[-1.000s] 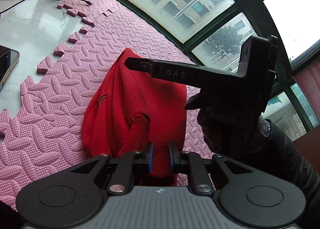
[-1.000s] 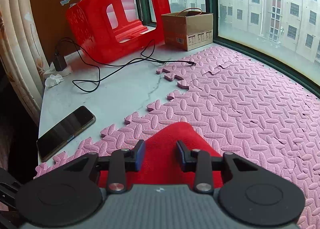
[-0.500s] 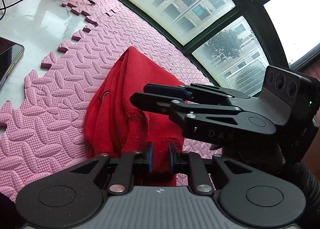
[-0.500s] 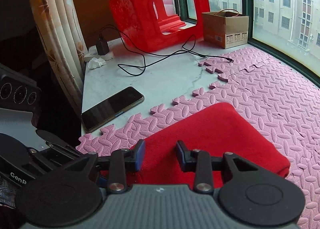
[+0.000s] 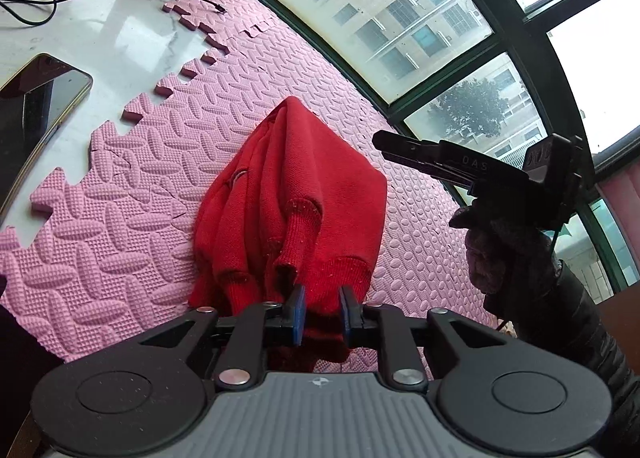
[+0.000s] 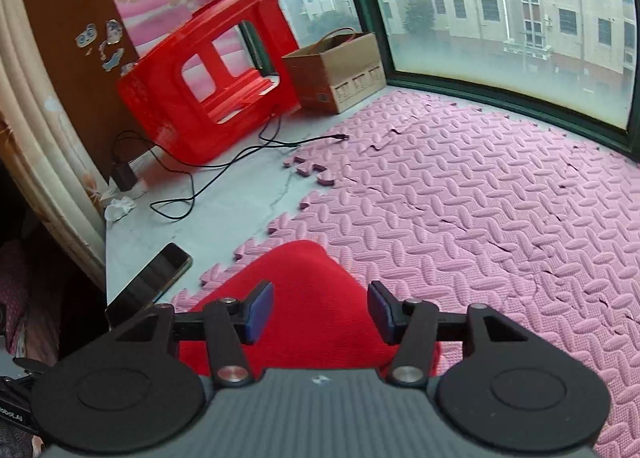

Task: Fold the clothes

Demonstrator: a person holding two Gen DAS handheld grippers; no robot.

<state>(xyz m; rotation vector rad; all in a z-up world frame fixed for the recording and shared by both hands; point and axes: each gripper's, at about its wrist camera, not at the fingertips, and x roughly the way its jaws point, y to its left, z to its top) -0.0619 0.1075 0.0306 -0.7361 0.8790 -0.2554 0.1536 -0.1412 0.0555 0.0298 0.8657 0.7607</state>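
Observation:
A red knit sweater (image 5: 296,194) lies bunched and folded on the pink foam mat (image 5: 120,218). My left gripper (image 5: 322,314) stands at the sweater's near hem, its blue pads a little apart with red fabric between them; a firm grip cannot be seen. In the right wrist view the sweater (image 6: 308,298) lies just below my right gripper (image 6: 320,316), which is open and holds nothing. In the left wrist view the right gripper (image 5: 384,144) hovers to the right, above the mat, in a gloved hand.
A phone (image 5: 36,106) lies on the white marble sill (image 5: 100,18) at the left, near a black cable (image 6: 224,174). A red plastic stool (image 6: 208,82) and a cardboard box (image 6: 340,70) stand at the far end. Windows bound the mat.
My left gripper's pads have parted slightly at the sweater's hem. My right gripper has opened wider and swung back to the right, away from the garment.

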